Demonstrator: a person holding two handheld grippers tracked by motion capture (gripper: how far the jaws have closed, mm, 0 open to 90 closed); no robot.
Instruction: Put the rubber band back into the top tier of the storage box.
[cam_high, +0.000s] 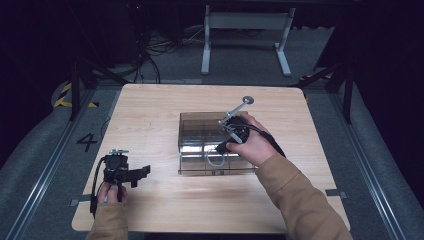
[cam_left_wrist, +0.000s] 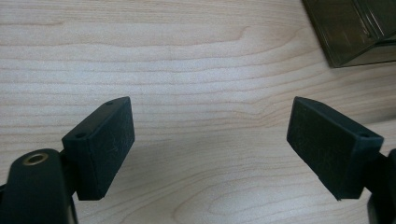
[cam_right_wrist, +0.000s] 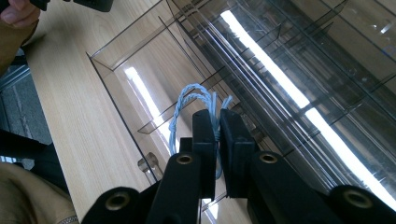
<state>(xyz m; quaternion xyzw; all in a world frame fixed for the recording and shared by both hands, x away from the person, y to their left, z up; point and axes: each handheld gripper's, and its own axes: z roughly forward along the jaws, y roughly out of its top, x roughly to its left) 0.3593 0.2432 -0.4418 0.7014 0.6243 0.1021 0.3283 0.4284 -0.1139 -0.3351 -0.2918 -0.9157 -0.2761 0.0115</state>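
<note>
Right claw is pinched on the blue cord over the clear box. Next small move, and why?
Probably lift the right claw straight up a little. Its jaws are shut on the light blue twisted cord, whose loop still hangs among the dividers of the clear organizer box; a short vertical pull should clear them without snagging. The left claw rests open on the table, away from the box.

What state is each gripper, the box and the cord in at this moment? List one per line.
Left gripper: open, jaws wide apart over bare wooden table, holding nothing.
Right gripper: shut on the cord, inside the box.
Clear smoky plastic compartment box: open-topped, flat on the table.
Light blue twisted cord: looped, pinched between the jaws.
</note>
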